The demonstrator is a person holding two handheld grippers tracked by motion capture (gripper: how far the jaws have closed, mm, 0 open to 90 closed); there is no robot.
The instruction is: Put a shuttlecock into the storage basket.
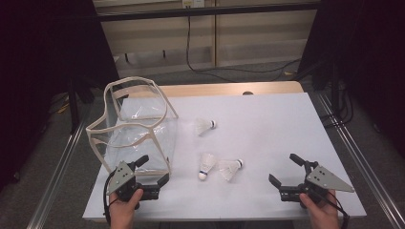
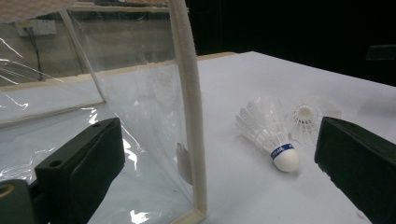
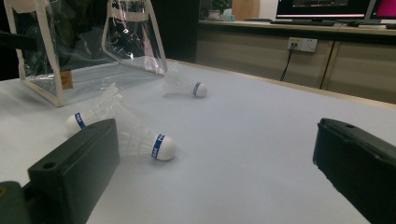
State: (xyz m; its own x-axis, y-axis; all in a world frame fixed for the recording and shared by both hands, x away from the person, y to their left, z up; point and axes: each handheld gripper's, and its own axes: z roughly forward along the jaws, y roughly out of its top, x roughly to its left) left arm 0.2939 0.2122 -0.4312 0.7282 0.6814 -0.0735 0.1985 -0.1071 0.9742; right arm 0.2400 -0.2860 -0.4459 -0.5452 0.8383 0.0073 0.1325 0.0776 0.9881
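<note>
Straddling clear bag [image 1: 138,129] corner, left claw [image 1: 152,172] released; right claw [image 1: 285,169] released, shuttlecocks [image 1: 222,168] between them.

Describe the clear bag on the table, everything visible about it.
The clear bag looks like transparent plastic film edged with cream fabric trim and matching strap handles. It stands upright and open-topped on the left of the white table, nothing visible inside. The left gripper sits open at its near corner, jaws either side of the trimmed edge; contact is unclear.

White table [image 1: 286,119] carries 1 clear bag [image 1: 138,129] and 3 shuttlecocks [image 1: 206,126].
</note>
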